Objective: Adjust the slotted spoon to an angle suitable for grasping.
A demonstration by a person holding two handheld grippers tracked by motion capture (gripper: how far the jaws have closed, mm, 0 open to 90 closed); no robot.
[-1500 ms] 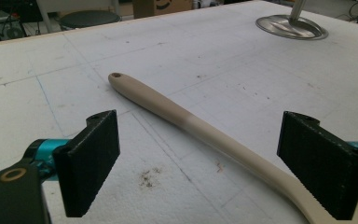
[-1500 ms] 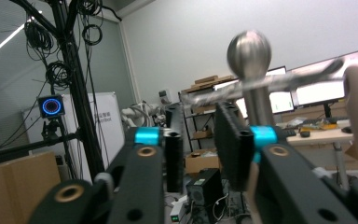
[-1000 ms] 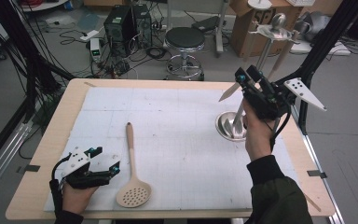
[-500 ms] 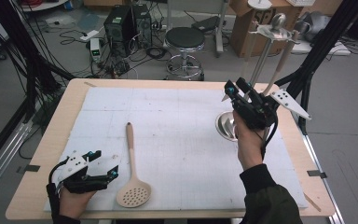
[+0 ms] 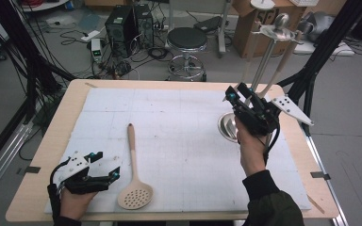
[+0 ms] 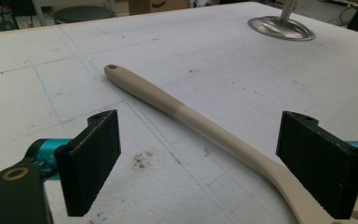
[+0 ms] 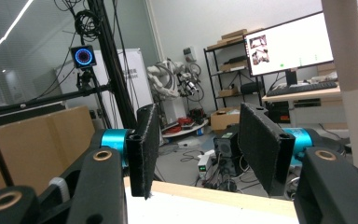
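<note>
Jaws of the left gripper (image 5: 104,170) stand wide apart with nothing clamped between them; it sits low over the white mat (image 5: 179,117) at the near left corner, held in the person's left hand (image 5: 75,202). Just beside it, toward its open end, lies the beige slotted spoon (image 5: 133,174), flat on the mat with its perforated bowl nearest the gripper and its handle running away across the table. In the left gripper view the spoon's handle (image 6: 186,114) passes between the two black pads without touching either, the bowl's holes showing at the right pad's lower edge, and the hanging hole at the far tip. Well ahead of that gripper stands the metal rack (image 5: 264,52), its round polished base (image 6: 280,28) resting on the mat. The right gripper (image 5: 233,95) is raised off the table, right beside the rack's upright rod and above its base, gripped from below by the right hand (image 5: 252,146). Its jaws are partly open, a moderate gap between the pads, holding nothing; in the right gripper view a pale wooden handle (image 7: 349,70) rises just outside its right pad, apart from it.
</note>
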